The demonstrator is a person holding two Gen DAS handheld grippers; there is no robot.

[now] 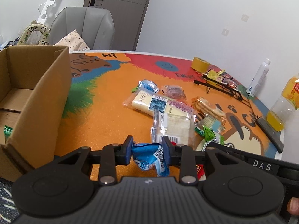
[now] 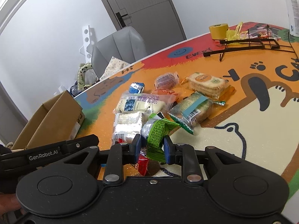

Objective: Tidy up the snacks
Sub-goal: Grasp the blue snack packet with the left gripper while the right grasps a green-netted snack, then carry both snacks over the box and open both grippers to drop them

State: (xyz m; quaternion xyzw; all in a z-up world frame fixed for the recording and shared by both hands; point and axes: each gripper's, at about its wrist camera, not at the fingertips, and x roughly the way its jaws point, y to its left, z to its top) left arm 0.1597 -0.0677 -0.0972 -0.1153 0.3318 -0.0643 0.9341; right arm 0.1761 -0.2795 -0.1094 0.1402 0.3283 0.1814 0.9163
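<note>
Now, in the left wrist view, the left tongs (image 1: 147, 150) are clamped on a crumpled blue-and-white foil snack packet (image 1: 148, 157) just above the orange cartoon-printed desk (image 1: 104, 115); an open brown cardboard box (image 1: 33, 100) stands at nine o'clock. In the right wrist view, the right tongs (image 2: 152, 148) pinch a green printed snack wrapper (image 2: 158, 135), with the loose snack pile (image 2: 168, 100) at twelve o'clock.

"GenRobot.AI", "DAS" on tongs arm (image 2: 44, 155); "Hi" on table mat (image 1: 110, 55).
</note>
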